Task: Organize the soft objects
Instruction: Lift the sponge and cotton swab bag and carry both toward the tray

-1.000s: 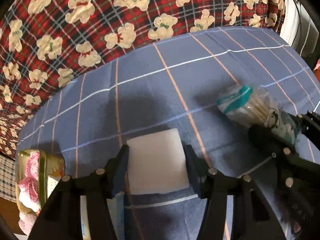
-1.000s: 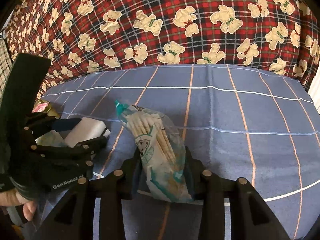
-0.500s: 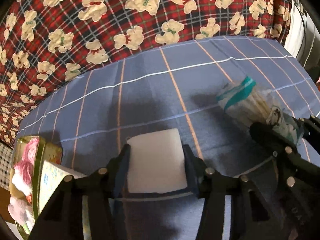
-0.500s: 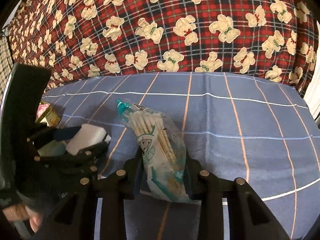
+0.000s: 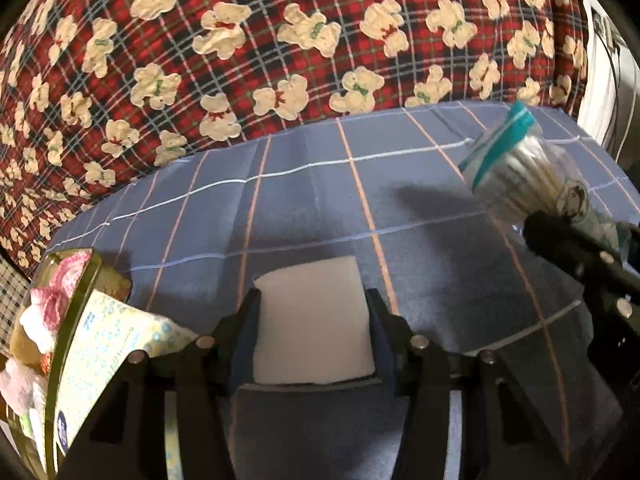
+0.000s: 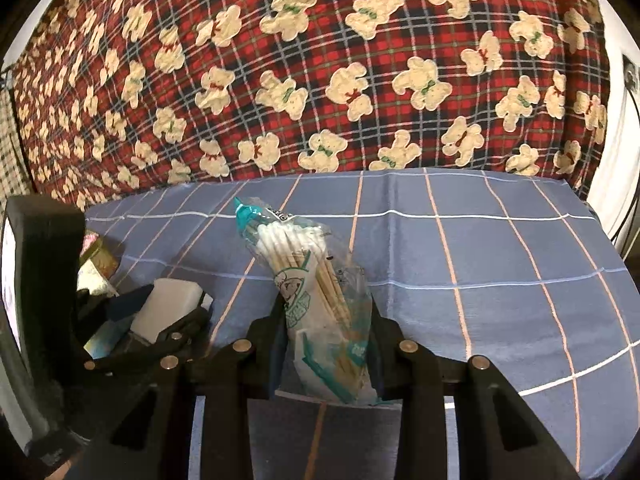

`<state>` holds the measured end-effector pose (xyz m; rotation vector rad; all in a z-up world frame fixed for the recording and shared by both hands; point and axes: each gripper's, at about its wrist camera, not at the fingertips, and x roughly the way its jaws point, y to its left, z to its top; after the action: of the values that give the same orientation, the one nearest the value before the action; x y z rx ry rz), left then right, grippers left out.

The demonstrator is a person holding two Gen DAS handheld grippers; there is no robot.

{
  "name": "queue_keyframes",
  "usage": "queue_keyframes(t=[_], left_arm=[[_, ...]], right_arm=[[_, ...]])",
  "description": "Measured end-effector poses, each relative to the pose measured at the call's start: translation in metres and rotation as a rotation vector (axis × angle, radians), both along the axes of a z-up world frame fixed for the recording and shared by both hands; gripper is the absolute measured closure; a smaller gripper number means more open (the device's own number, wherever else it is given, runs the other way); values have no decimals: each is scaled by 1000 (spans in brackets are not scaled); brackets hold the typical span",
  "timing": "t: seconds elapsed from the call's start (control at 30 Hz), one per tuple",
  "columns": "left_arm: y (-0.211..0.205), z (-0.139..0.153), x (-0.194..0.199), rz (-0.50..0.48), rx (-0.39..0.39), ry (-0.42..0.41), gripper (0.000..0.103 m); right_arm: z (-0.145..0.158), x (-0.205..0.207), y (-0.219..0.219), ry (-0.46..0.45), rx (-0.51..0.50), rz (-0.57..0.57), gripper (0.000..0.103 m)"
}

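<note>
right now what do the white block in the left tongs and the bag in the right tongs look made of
White block: probably foam sponge; matte, uniform, soft-edged slab.
Bag: thin clear plastic film, glossy and crinkled, teal print, holding cotton swabs on pale stems, wood or paper, hard to tell.

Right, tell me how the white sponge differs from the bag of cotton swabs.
The white sponge is a plain solid block; the bag of cotton swabs is clear, printed plastic full of sticks. The sponge is squarish, the bag long and narrow. Both are clamped in a hand-held gripper above the blue cloth.
</note>
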<state>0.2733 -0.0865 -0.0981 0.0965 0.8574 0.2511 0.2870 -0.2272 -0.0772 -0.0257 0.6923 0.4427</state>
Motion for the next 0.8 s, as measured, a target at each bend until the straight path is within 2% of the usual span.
queue_keyframes(t=[0.33, 0.5, 0.6, 0.8], left_arm=[[6, 5, -12, 23, -74, -54, 53], [6, 12, -23, 34, -68, -120, 53], [7, 17, -29, 43, -67, -160, 53], [7, 25, -42, 43, -64, -231, 53]], right_arm=[[11, -20, 3, -100, -10, -14, 67], [17, -32, 4, -164, -23, -29, 67], [21, -42, 0, -199, 3, -40, 67], [23, -53, -3, -219, 23, -48, 67]])
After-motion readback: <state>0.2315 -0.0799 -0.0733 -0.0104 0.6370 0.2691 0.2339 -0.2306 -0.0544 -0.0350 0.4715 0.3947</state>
